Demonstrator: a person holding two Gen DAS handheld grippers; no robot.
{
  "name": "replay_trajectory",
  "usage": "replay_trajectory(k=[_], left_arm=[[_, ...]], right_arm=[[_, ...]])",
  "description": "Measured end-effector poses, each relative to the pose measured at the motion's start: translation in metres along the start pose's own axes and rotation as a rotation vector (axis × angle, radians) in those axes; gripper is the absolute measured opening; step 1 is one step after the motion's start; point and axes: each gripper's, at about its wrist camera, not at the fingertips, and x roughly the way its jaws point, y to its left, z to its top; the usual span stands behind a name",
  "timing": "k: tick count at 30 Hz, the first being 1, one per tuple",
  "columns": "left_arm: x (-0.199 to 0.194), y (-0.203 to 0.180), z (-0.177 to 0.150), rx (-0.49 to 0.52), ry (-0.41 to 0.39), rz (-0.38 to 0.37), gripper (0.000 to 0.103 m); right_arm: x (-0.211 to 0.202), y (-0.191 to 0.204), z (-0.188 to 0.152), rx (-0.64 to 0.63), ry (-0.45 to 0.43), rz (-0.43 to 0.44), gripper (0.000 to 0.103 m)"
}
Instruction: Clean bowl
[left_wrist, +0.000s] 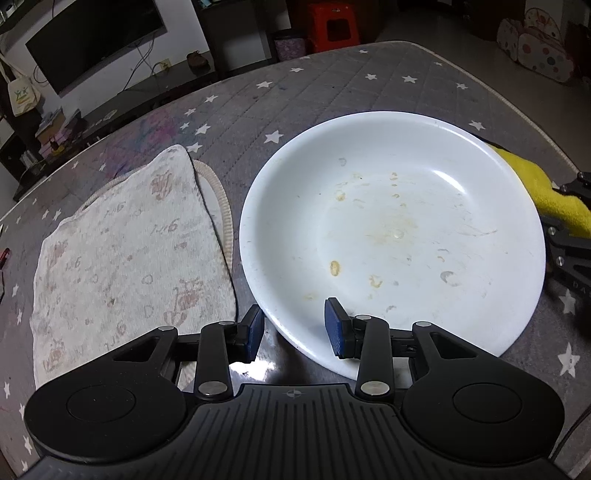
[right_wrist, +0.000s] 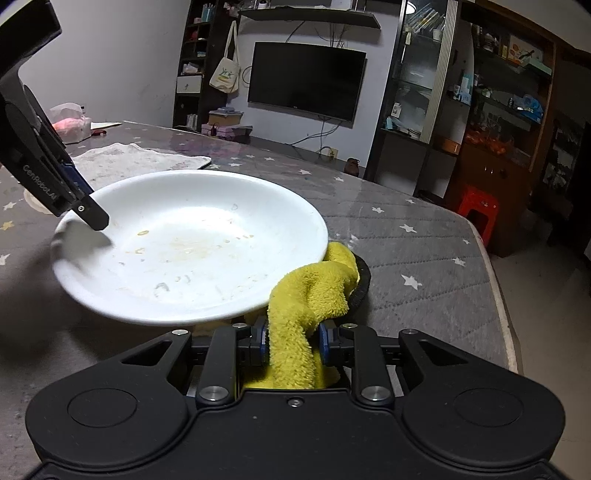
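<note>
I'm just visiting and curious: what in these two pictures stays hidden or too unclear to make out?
- Left wrist view: most of the yellow cloth is hidden behind the white bowl and cut by the right edge.
- Left wrist view: whether the left gripper pinches the bowl's rim; its pads straddle it, contact unclear.
- Right wrist view: the black ring under the cloth is mostly covered.
- Right wrist view: the bowl's underside and what lifts it.

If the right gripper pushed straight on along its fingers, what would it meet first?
The right gripper, shut on the yellow cloth, points at the near rim of the white bowl. The bunched cloth ahead would likely press into that rim first; depth is hard to judge in the fisheye view.
</note>
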Motion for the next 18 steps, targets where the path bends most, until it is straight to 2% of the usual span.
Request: replay_trajectory(k=[18], left_arm=[[0.008, -0.004, 0.009, 0.051, -0.002, 0.042, 0.038]], right_arm=[[-0.017, 0.009, -0.005, 0.005, 0.004, -0.004, 0.026]])
